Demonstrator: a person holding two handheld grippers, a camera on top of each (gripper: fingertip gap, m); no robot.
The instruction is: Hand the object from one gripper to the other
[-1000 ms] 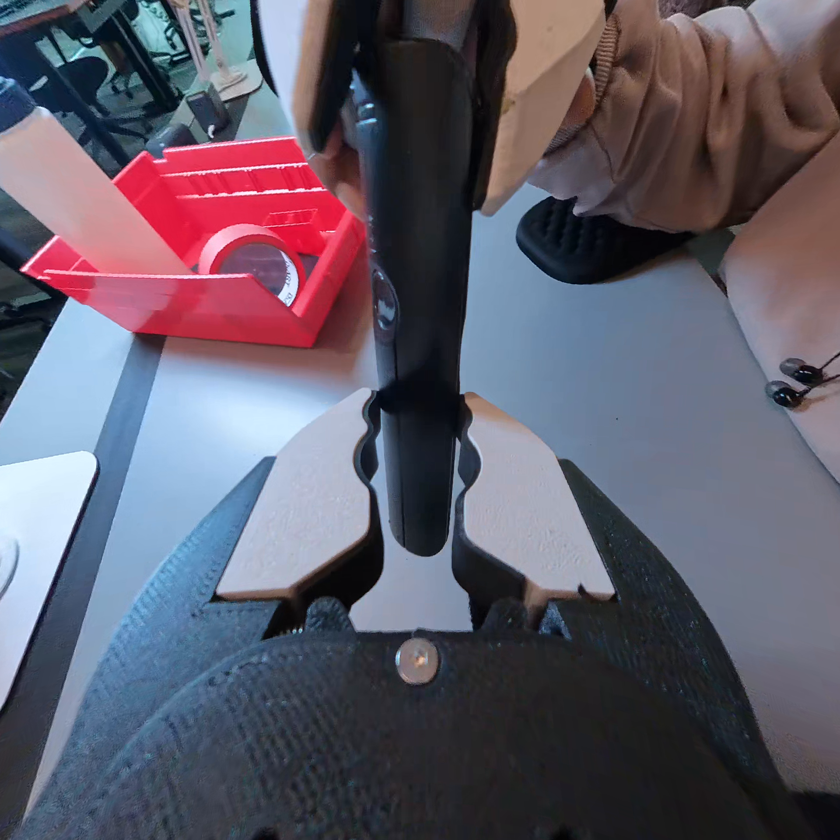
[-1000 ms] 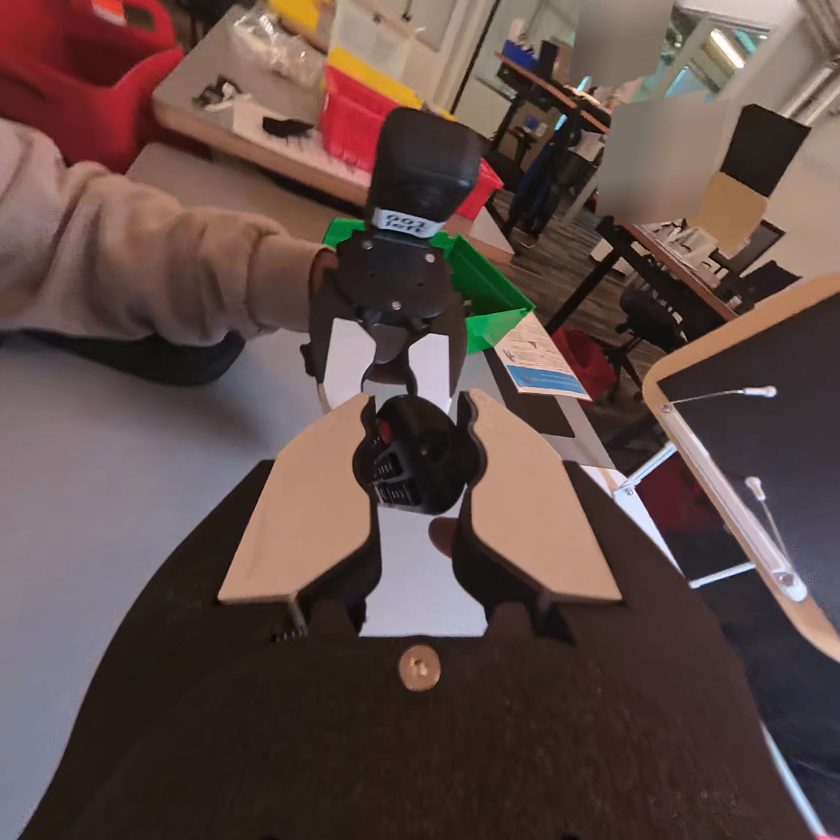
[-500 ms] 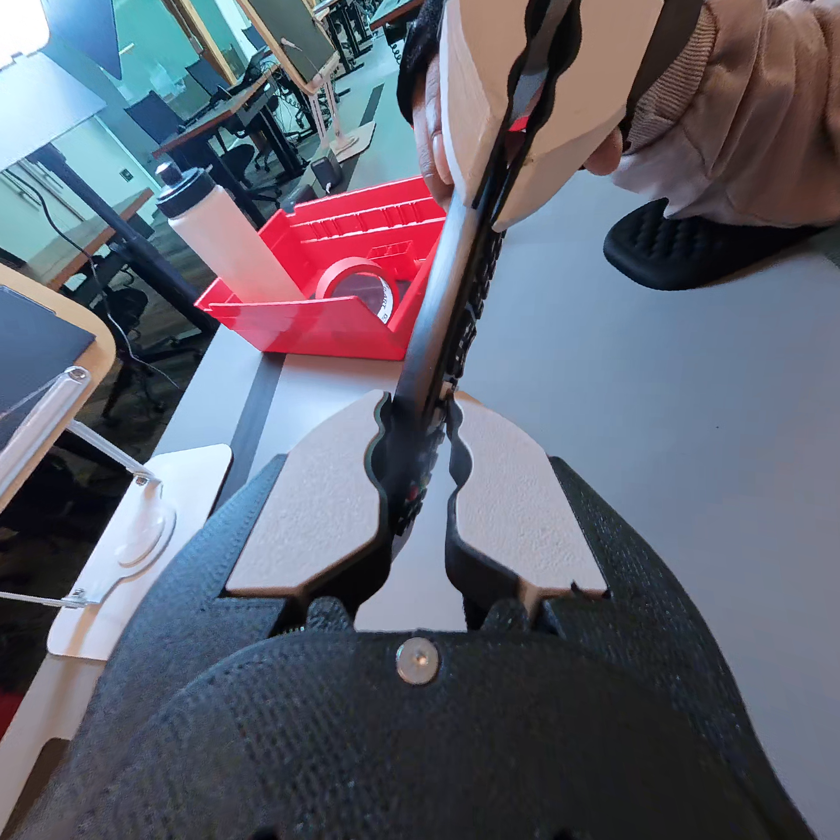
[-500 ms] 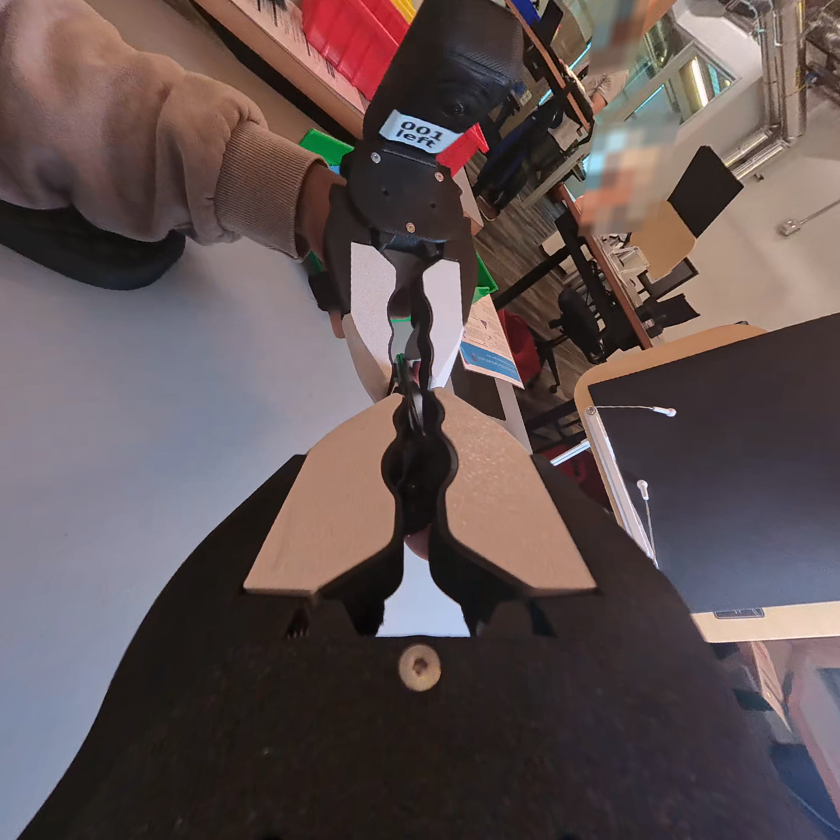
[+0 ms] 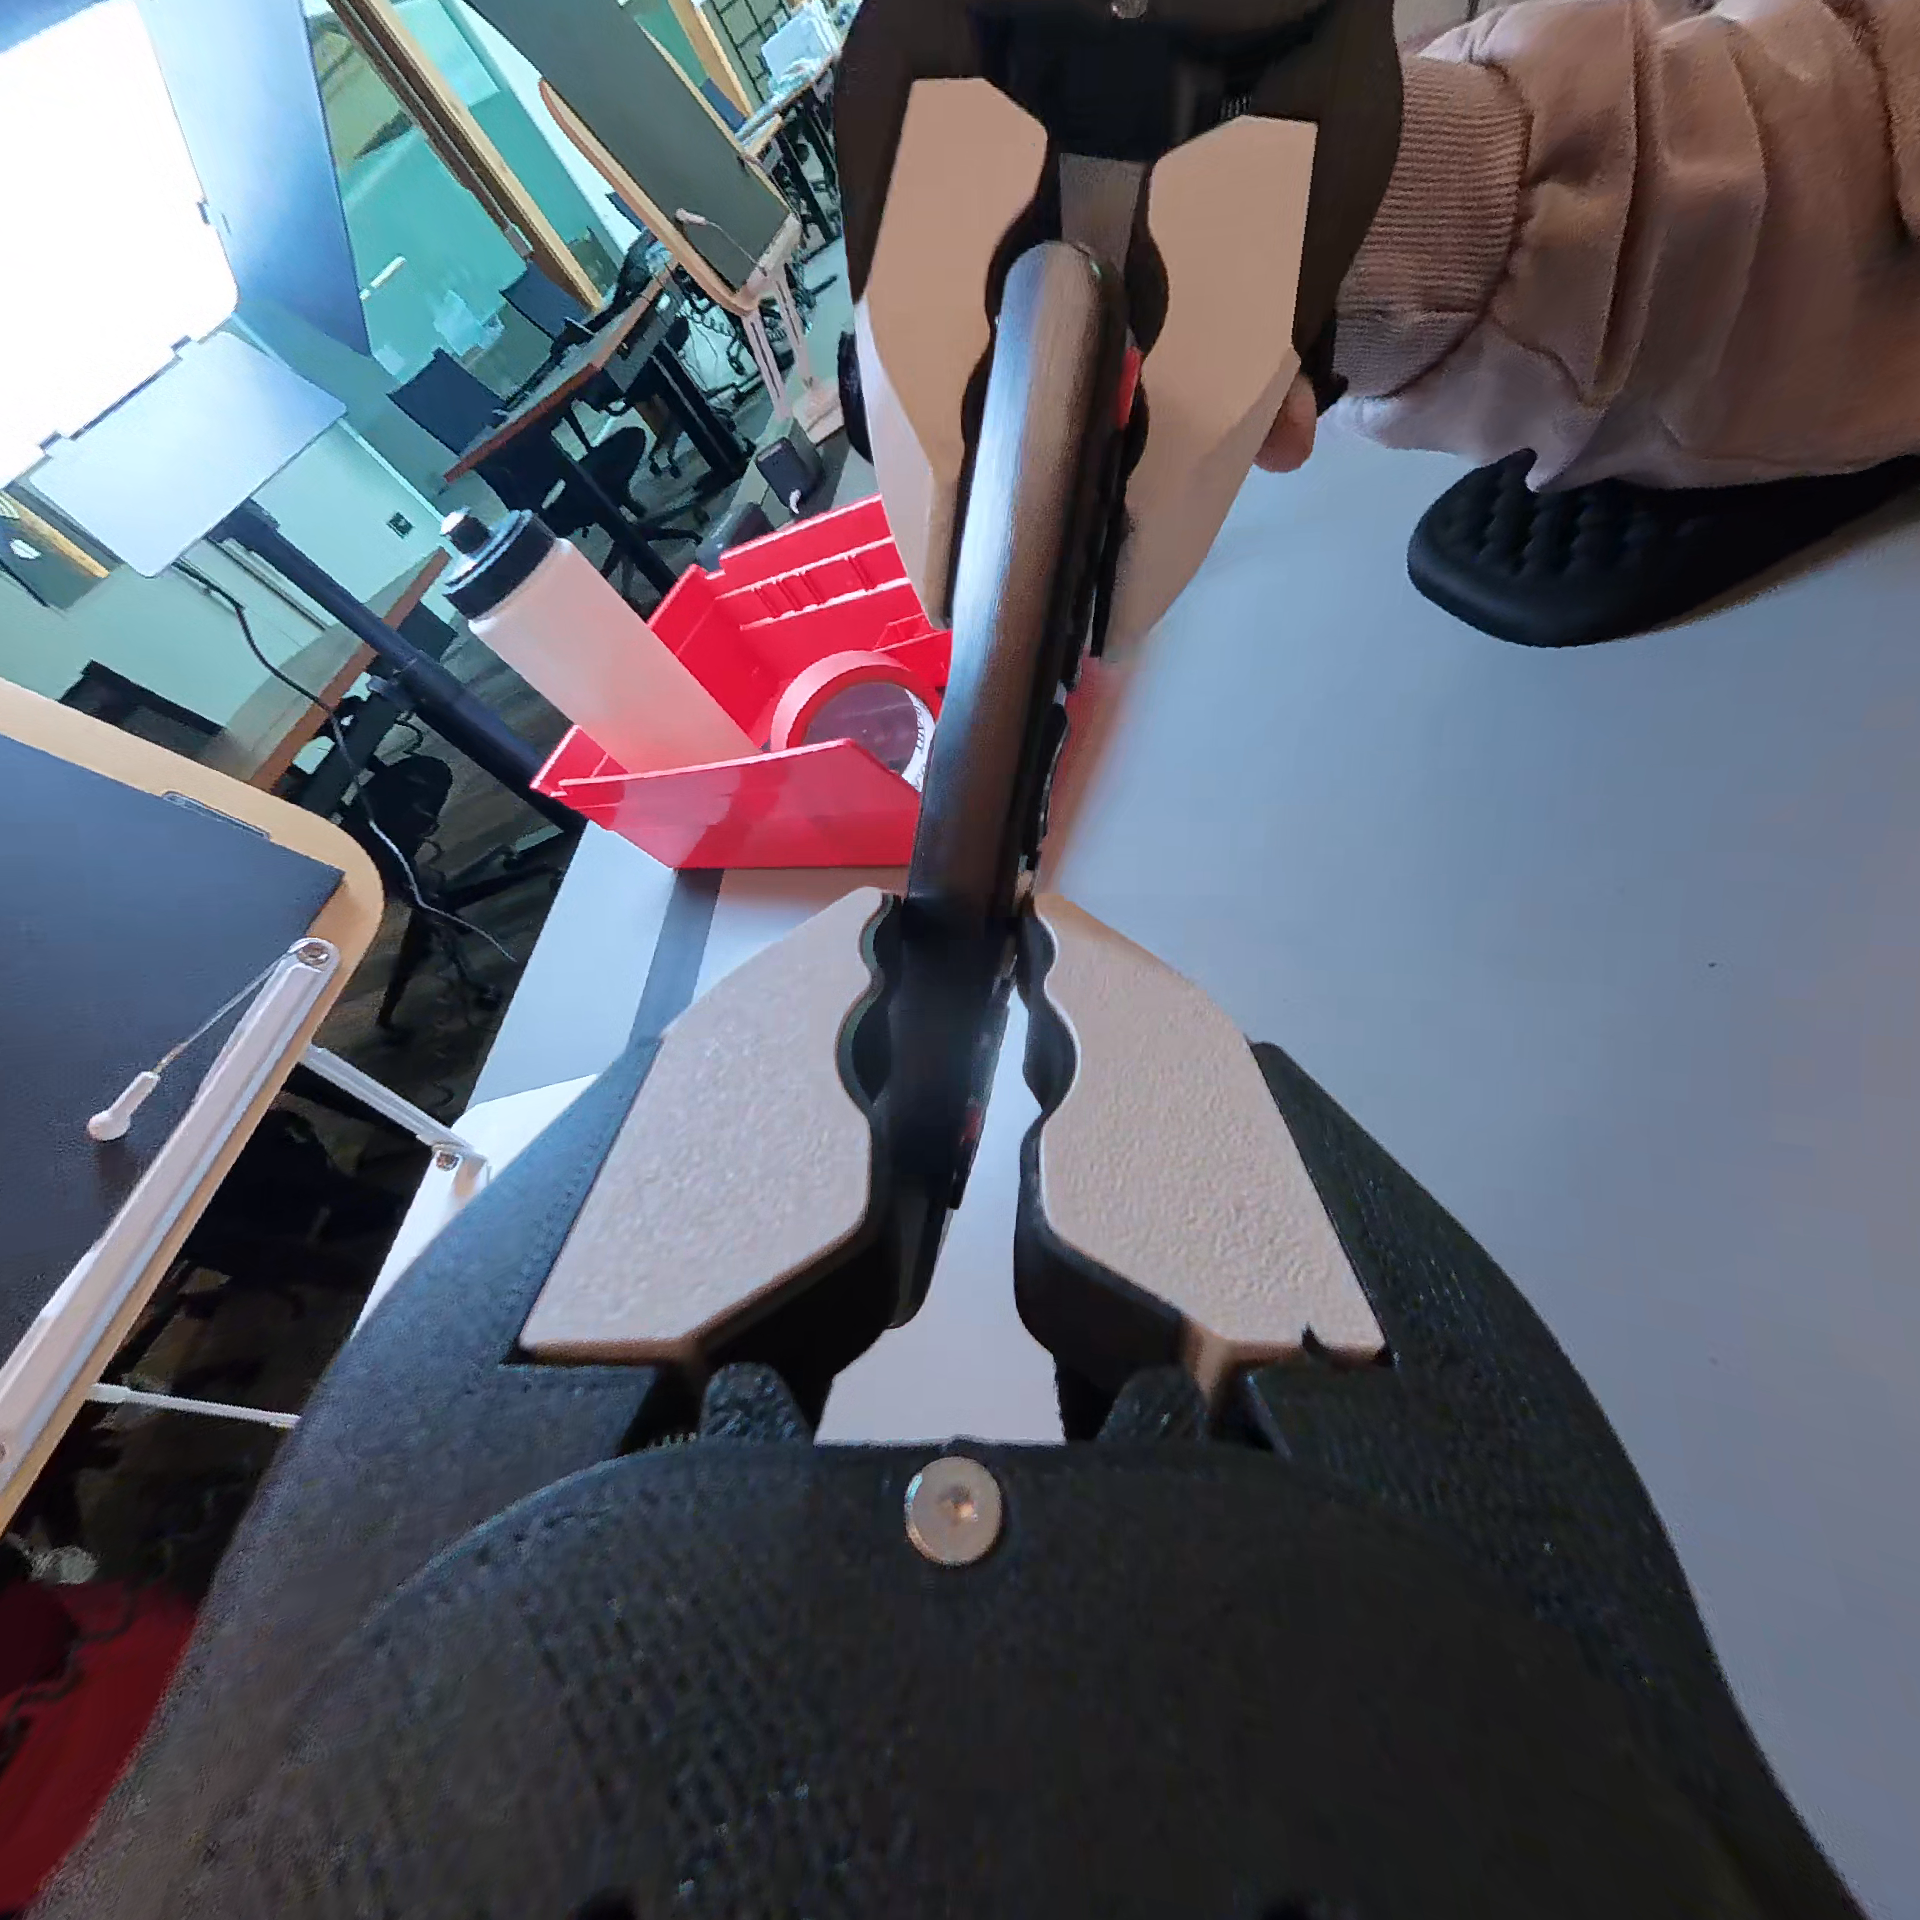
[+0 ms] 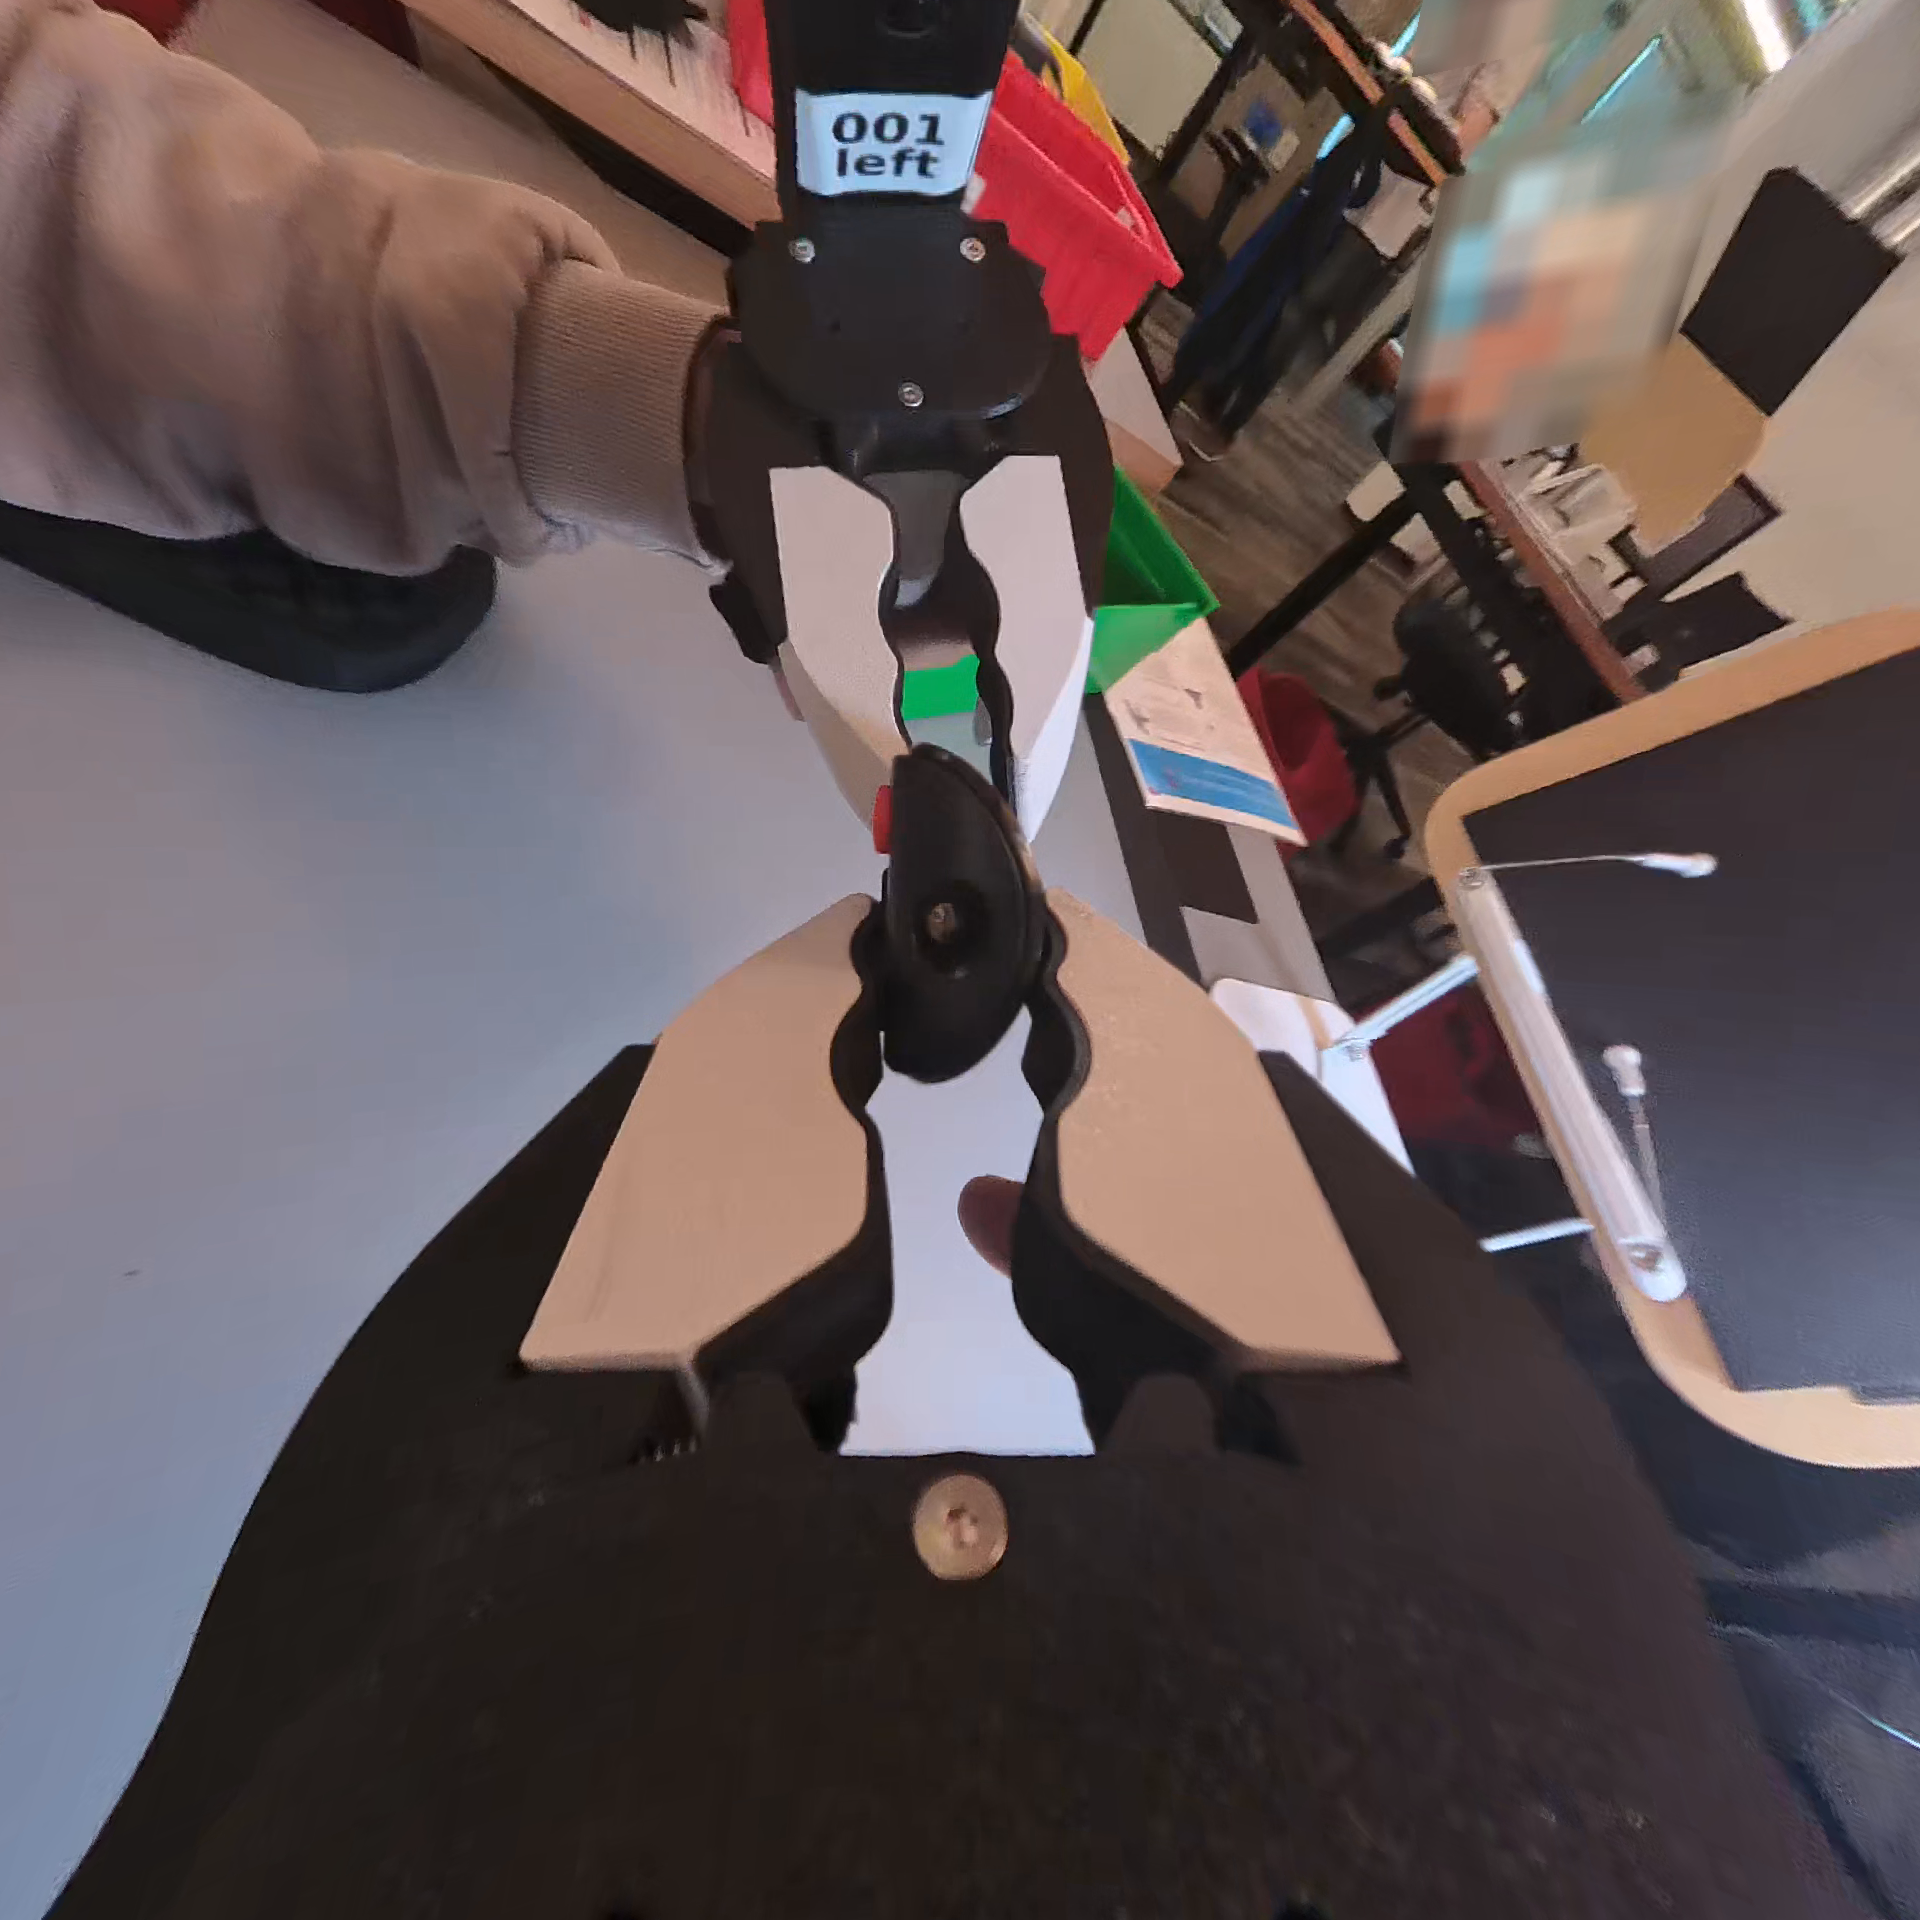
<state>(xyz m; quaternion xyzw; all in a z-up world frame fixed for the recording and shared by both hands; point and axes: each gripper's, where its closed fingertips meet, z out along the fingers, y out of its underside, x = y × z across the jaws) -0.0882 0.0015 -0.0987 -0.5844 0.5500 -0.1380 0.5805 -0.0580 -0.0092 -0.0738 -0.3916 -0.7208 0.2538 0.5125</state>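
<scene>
We judge the remote control (image 5: pixel 997 623) light, rigid and smooth-cased, so it could pivot or slip in a tip pinch. It is best taken across its narrow sides near an end. It is slim, long and black, with a red button. It spans the air above the grey table (image 5: pixel 1455 935). The left gripper (image 5: pixel 961 935) is narrowed onto one end, and the right gripper (image 6: pixel 951 914) clasps the other between its tips.

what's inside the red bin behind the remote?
In the red bin: a roll of red tape standing on edge and a white bottle leaning in it. The black remote hides the bin's right end.
</scene>
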